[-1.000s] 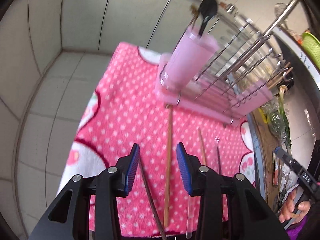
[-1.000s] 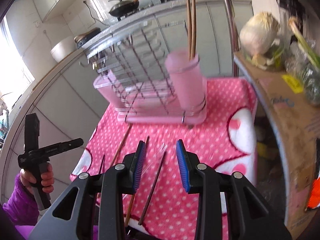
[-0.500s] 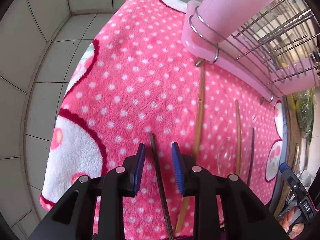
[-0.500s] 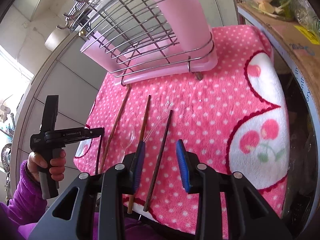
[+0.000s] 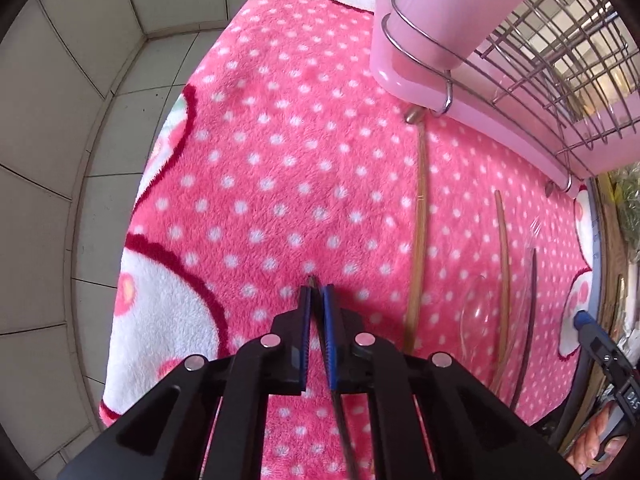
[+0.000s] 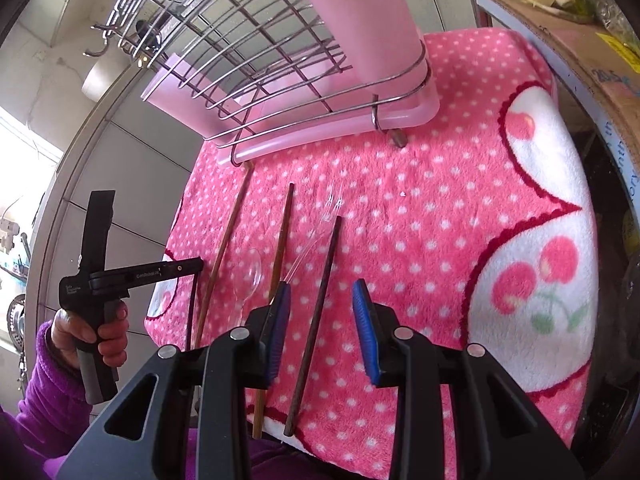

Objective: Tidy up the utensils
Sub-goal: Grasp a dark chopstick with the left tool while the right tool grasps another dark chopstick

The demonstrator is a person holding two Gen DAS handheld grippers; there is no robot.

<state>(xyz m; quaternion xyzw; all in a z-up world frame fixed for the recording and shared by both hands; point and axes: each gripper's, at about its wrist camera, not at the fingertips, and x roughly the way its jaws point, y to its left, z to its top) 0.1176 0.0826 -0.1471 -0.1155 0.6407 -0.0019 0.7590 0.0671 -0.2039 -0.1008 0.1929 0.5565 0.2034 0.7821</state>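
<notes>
Several utensils lie on a pink dotted towel (image 5: pixel 280 160). My left gripper (image 5: pixel 316 292) points steeply down, its jaws closing, the pads pinching the tip end of a thin dark chopstick (image 5: pixel 342 420). The same left gripper (image 6: pixel 198 266) shows in the right wrist view with that chopstick (image 6: pixel 192 312) under it. My right gripper (image 6: pixel 322 286) is open, astride a dark brown chopstick (image 6: pixel 308 360) without touching it. Two brown chopsticks (image 6: pixel 228 248) (image 6: pixel 280 248), a clear spoon (image 6: pixel 250 276) and a clear fork (image 6: pixel 320 220) lie between the grippers. A pink cup (image 6: pixel 360 20) stands in the wire rack (image 6: pixel 240 60).
The rack's pink drip tray (image 5: pixel 500 120) fills the towel's far side. A person's hand in a purple sleeve (image 6: pixel 48 380) holds the left gripper past the towel's left edge. A cardboard box with vegetables (image 6: pixel 560 20) borders the right side. Grey tiles (image 5: pixel 60 160) lie beyond the left edge.
My left gripper has come down to the towel and its jaws have closed in on the thin dark chopstick. My right gripper has sunk lower over the dark brown chopstick, its jaws unchanged.
</notes>
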